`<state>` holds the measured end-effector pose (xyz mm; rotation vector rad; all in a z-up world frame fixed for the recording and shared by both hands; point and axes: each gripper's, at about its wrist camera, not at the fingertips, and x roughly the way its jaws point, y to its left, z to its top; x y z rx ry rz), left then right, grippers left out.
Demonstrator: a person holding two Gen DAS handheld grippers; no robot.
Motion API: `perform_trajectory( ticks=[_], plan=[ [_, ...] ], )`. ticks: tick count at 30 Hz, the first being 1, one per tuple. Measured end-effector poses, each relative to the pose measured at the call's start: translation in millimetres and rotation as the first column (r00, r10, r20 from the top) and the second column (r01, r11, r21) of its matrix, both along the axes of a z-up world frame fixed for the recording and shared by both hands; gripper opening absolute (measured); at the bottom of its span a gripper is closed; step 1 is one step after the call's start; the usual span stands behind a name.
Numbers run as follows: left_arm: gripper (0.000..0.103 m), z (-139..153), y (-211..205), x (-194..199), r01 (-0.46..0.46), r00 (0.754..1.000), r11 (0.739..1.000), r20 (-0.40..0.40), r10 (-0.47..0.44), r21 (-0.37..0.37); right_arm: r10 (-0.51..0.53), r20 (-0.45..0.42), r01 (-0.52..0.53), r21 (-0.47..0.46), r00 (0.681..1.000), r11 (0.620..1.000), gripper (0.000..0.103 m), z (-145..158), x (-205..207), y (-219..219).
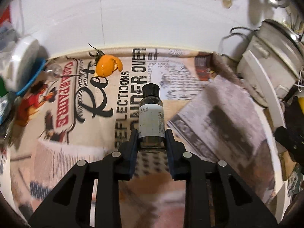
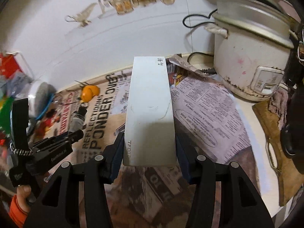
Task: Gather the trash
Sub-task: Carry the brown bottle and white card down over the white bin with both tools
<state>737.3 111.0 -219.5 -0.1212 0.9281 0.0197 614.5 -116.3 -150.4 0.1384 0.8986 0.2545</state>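
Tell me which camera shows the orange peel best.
Left wrist: the orange peel lies large and sharp on the newspaper, stem visible. Right wrist shows it smaller and blurred, beyond the left gripper.

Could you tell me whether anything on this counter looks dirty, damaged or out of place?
Yes: an orange peel lies loose on the newspaper, and the rice cooker has a grimy, chipped base.

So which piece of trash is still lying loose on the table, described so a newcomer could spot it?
Start at the newspaper-covered table against the white wall. Near its far edge, beside the big black "Pet" lettering, lies an orange peel. It is the only bright orange, curled scrap there with a dark green stem; the small bottle and the white box are held in fingers.
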Motion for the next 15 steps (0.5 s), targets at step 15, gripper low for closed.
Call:
perform_trajectory(
  ticks=[15],
  plan=[
    [0.027, 80, -38, -162, -0.056, 0.987, 0.997, 0.151, 0.048, 0.052, 0.117, 0.118, -0.120, 0.012, 0.986, 0.993, 0.048, 57, -99, -22]
  ],
)
